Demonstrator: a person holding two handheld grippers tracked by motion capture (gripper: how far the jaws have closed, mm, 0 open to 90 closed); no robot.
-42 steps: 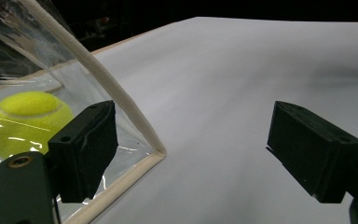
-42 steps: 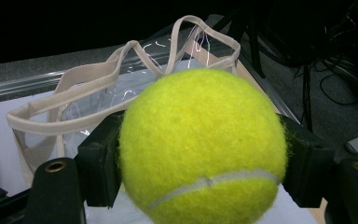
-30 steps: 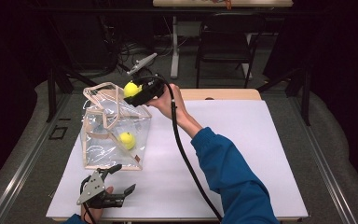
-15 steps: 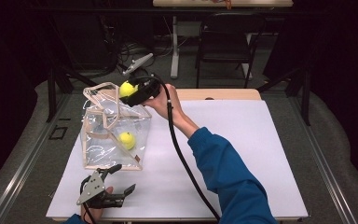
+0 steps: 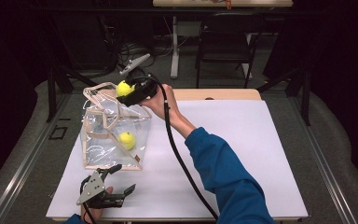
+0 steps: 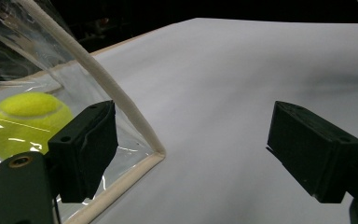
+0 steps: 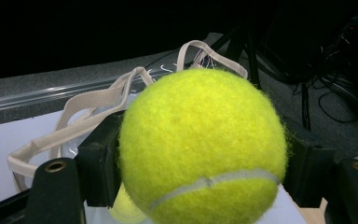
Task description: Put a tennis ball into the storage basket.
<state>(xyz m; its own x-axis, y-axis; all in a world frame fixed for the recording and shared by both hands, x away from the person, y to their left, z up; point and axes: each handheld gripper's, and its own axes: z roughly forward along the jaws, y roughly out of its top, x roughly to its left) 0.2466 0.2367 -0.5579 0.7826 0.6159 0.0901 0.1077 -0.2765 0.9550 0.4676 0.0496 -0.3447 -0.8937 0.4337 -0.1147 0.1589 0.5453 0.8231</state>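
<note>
Nearest, the left gripper rests on the white table, jaws spread and empty. Beyond it, the clear plastic bag with beige trim already holds 1 yellow tennis ball. Farthest, the right gripper pinches a second yellow tennis ball above the bag's mouth, not yet dropped in.

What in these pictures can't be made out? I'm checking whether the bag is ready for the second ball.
- Clear bag mouth: in the high view the right gripper and its tennis ball cover it; how wide it gapes is unclear.
- Ball inside the bag: in the right gripper view the held ball hides most of it.
- Left gripper: in the left gripper view its jaws stand apart and a jaw hides part of the bag's corner.
</note>
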